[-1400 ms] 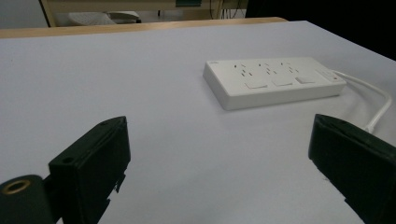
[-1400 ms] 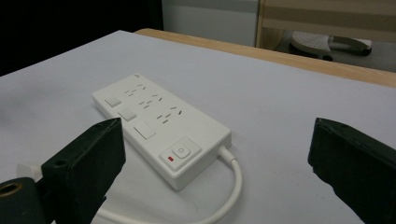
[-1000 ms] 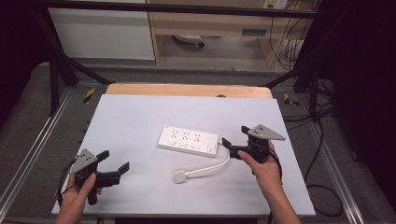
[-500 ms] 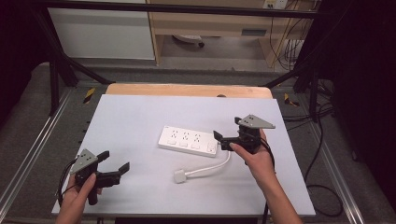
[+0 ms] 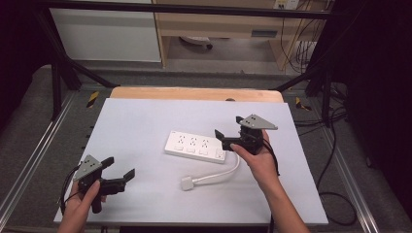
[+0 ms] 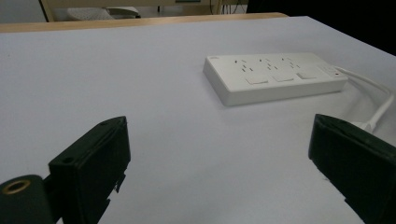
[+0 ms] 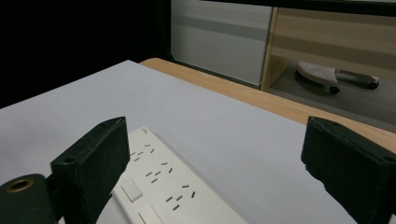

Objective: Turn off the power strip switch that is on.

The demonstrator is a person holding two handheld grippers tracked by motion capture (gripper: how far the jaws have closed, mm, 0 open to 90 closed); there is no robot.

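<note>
Approach step, I judge: right gripper (image 5: 228, 138), jaws apart, hovers at power strip (image 5: 195, 146) end; next, lower and clamp; left gripper (image 5: 119, 174) wide, idle.

Right tongs (image 5: 229, 131) moved forward, over power strip (image 5: 195, 146) end.

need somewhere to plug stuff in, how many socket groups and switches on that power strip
3 socket groups on the power strip, in a row along its top face; 3 rocker switches, one beside each group on the strip's near edge in the left gripper view. None looks hidden.
</note>
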